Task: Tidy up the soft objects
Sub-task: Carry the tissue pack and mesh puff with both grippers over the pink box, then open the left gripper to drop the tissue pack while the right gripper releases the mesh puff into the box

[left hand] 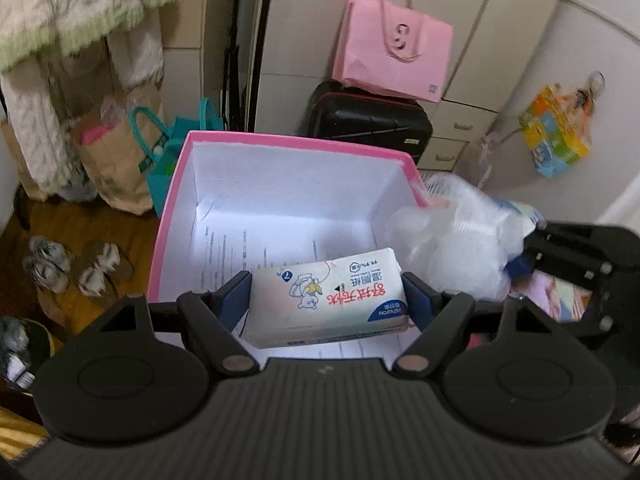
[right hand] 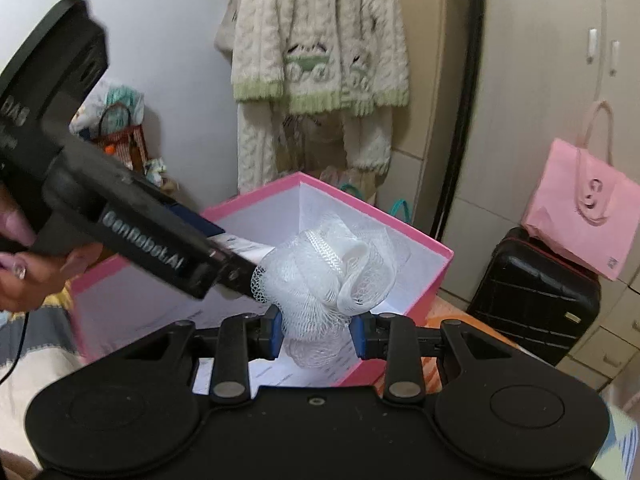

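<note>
Pink box (left hand: 182, 184) with white walls sits open — above it the left gripper (left hand: 326, 300) has its fingers clamped on a wipes pack (left hand: 326, 300), and the right gripper (right hand: 318, 330) pinches a mesh pouf (right hand: 324, 272).

The right gripper (right hand: 318, 334) clamps a white mesh bath pouf (right hand: 332, 276) above an open pink box (right hand: 434, 276) with a white interior. From the left, the left gripper (right hand: 224, 262) — black, held by a hand (right hand: 28, 272) — reaches over the box. Behind hang cream knitted garments (right hand: 320, 56).
</note>
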The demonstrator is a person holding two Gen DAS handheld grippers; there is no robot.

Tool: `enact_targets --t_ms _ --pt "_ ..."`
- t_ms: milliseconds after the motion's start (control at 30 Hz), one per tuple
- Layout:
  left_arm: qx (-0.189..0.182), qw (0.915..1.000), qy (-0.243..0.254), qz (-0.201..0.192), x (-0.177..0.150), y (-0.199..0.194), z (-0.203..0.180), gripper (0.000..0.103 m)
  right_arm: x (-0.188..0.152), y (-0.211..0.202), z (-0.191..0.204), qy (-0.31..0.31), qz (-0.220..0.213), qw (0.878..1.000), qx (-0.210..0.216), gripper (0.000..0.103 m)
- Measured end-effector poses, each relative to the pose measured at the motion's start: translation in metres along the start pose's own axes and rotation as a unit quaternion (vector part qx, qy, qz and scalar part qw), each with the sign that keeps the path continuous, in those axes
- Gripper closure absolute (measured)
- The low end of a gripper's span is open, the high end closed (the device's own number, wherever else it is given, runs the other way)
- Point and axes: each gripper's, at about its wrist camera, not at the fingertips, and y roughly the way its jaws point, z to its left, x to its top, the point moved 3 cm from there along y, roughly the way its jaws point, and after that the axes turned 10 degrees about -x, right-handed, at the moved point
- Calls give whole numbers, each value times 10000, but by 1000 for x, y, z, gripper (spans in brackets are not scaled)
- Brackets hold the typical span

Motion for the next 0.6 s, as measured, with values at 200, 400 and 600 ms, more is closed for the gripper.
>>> enact_targets --t_ms 200,400,600 --pt "600 9977 -295 139 21 41 29 24 12 52 -1 -558 517 9971 3 66" --pt "820 9963 -180 157 28 58 28 22 16 81 5 -984 780 9920 -97 58" --pt "871 9960 74 187 25 54 24 18 17 72 5 -894 639 9937 -239 48"
